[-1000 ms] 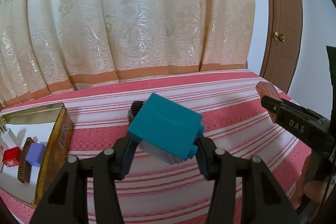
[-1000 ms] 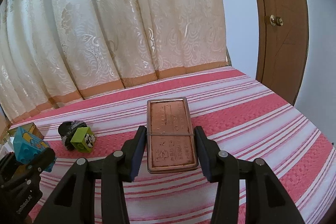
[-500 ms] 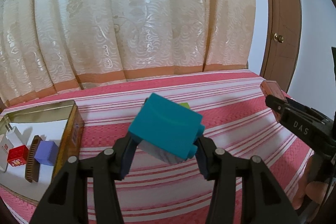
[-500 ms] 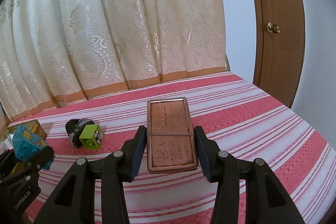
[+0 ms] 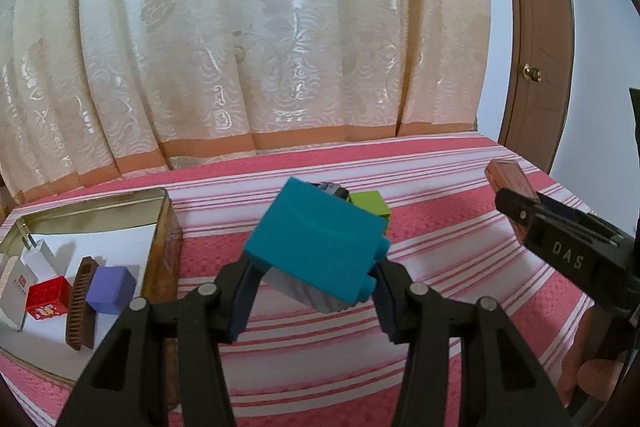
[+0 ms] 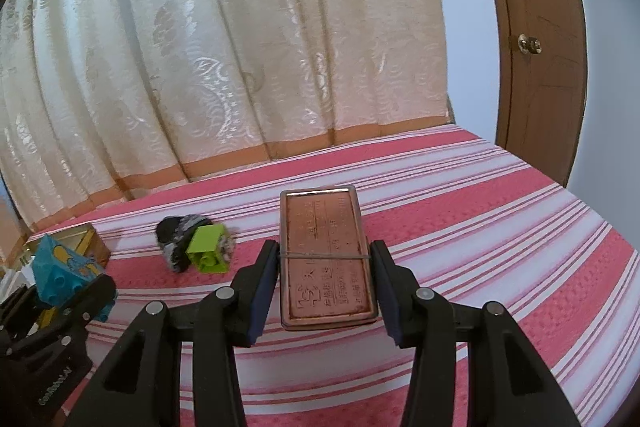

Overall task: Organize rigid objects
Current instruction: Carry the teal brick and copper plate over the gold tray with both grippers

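My left gripper (image 5: 316, 287) is shut on a teal toy block (image 5: 316, 239) and holds it tilted above the striped bed. It also shows in the right wrist view (image 6: 64, 275) at the far left. My right gripper (image 6: 326, 279) is shut on a flat copper-coloured tin (image 6: 326, 259), held level above the bed; the tin shows in the left wrist view (image 5: 510, 183) at the right. An open gold metal box (image 5: 160, 223) lies at the left, holding a red cube (image 5: 48, 297), a purple cube (image 5: 110, 289), a brown comb (image 5: 80, 303) and a white charger (image 5: 36, 251).
A green block (image 6: 208, 253) and a black-and-grey crumpled item (image 6: 174, 243) lie together on the red-and-white striped bedspread (image 6: 480, 227). A cream curtain (image 6: 240, 47) hangs behind the bed. A brown door (image 6: 532, 27) stands at the right.
Both grippers have shifted right and slightly back with their loads; the gold box and the green block show further into view. Both grips are unchanged.
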`<state>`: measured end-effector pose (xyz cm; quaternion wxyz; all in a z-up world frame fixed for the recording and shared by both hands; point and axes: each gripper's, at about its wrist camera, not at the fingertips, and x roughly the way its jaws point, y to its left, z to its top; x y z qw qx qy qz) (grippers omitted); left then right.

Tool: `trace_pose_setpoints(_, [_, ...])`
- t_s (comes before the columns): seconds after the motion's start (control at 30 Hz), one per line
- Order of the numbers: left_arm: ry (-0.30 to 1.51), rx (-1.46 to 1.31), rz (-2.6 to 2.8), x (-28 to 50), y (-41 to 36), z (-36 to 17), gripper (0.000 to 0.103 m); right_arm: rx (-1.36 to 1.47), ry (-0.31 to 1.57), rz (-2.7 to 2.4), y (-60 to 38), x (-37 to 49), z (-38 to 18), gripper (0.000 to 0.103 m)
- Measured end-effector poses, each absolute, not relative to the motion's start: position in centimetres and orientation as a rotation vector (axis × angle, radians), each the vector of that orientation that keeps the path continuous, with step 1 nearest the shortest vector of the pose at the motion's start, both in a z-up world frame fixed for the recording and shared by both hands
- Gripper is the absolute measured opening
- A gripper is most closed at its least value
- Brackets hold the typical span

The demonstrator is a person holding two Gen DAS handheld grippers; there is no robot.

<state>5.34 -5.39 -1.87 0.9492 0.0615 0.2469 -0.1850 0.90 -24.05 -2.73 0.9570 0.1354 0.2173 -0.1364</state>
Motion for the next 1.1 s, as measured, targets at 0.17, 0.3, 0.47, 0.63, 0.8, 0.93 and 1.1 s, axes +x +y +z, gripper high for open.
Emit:
trace_pose_setpoints(0.17, [0.502,0.106,-0.37,5.6,-3.9,-1.6,0.05,0.247,0.429,-0.255,-21.9,1.0,-2.3,0.049])
trace_pose_setpoints(0.3, [0.504,0.093,-0.363,5.8,-2.9,-1.4,0.05,0.246,0.438,-0.235,-20.5,1.4,-2.3,0.049])
trace_pose_setpoints(0.47, [0.5,0.087,-0.357,5.9,-1.8,-1.1,0.05,0.241,0.434,-0.221,-19.0,1.7,-2.2,0.049])
trace_pose_setpoints(0.63, [0.499,0.082,-0.348,6.1,-0.8,-1.0,0.05,0.229,0.44,-0.2,-17.3,2.1,-2.1,0.049])
trace_pose_setpoints(0.8, [0.499,0.073,-0.339,6.3,0.2,-1.0,0.05,0.227,0.44,-0.177,-15.9,2.4,-1.9,0.049])
trace_pose_setpoints(0.93, [0.497,0.068,-0.334,6.4,1.0,-0.9,0.05,0.217,0.441,-0.161,-14.8,2.6,-1.8,0.049])
trace_pose_setpoints(1.1, [0.491,0.056,-0.328,6.6,2.0,-0.5,0.05,0.215,0.439,-0.139,-13.4,2.8,-1.6,0.049])
